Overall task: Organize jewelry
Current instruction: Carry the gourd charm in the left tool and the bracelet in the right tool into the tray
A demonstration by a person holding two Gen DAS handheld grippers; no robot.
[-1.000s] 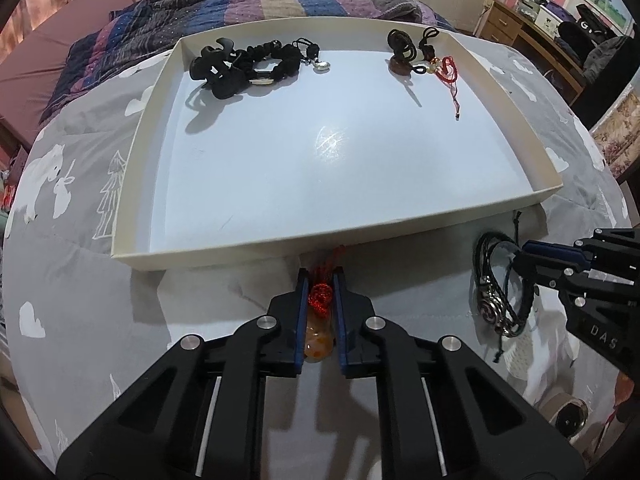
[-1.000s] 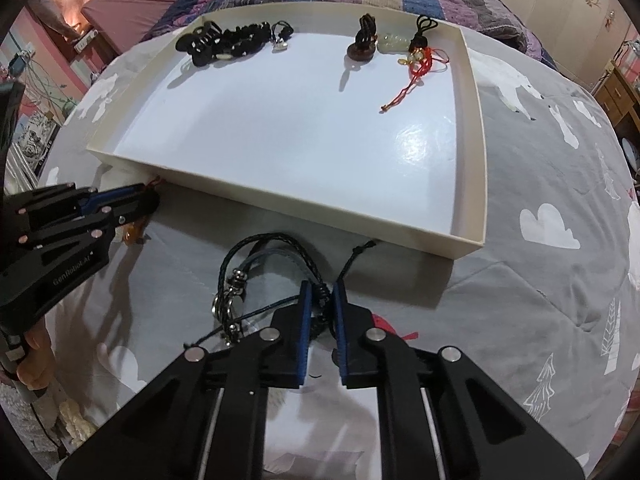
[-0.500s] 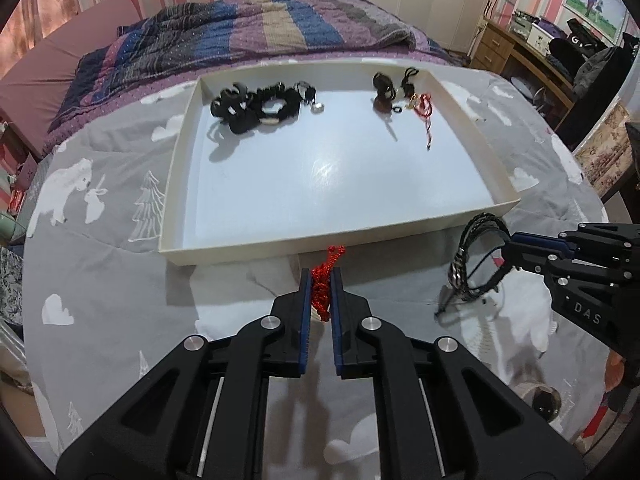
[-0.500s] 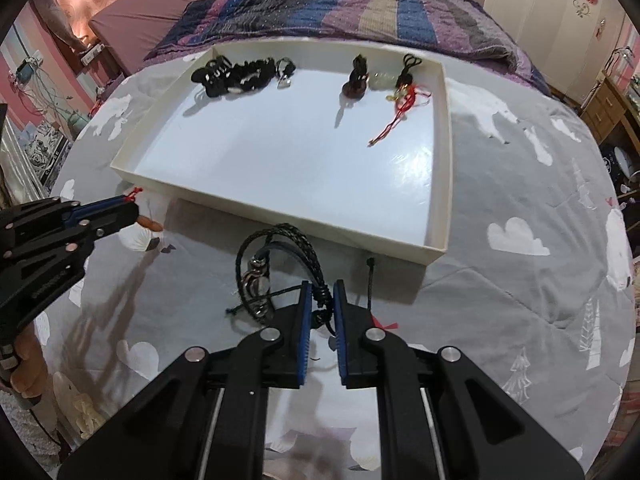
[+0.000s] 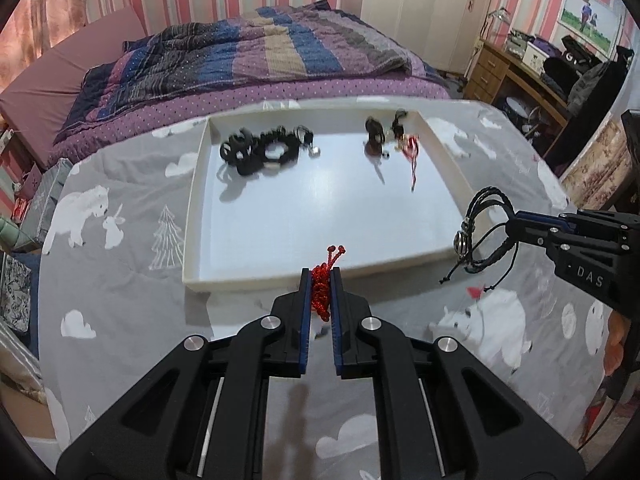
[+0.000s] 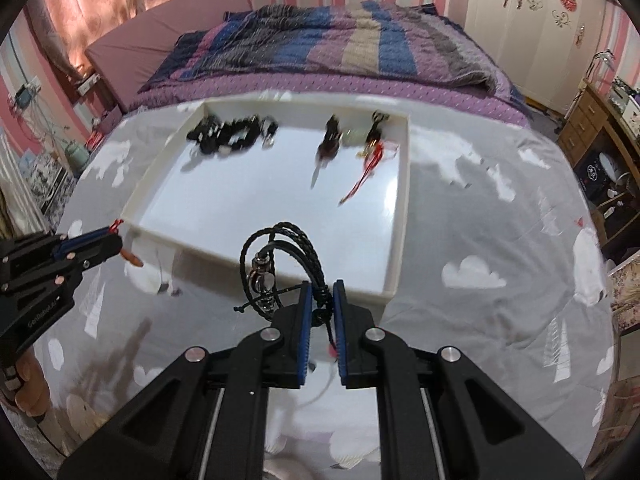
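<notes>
My left gripper (image 5: 320, 280) is shut on a red knotted cord pendant (image 5: 321, 292) and holds it in the air just in front of the near wall of the white tray (image 5: 224, 282). Its amber stone hangs below, seen in the right wrist view (image 6: 131, 258). My right gripper (image 6: 320, 292) is shut on a black braided leather bracelet (image 6: 280, 256) with a metal charm, lifted near the tray's right front corner; it also shows in the left wrist view (image 5: 482, 232). Black bracelets (image 5: 260, 150) lie in the tray's far left, pendants with a red cord (image 5: 400, 140) in its far right.
The tray sits on a grey cloth with white bears and clouds (image 5: 120, 280). A striped quilt (image 5: 260, 52) covers the bed behind. A wooden desk (image 5: 520, 68) stands at the far right.
Both grippers have risen off the cloth with their pieces, and the tray now looks smaller and farther. The pendant and the bracelet hang free in the air.
</notes>
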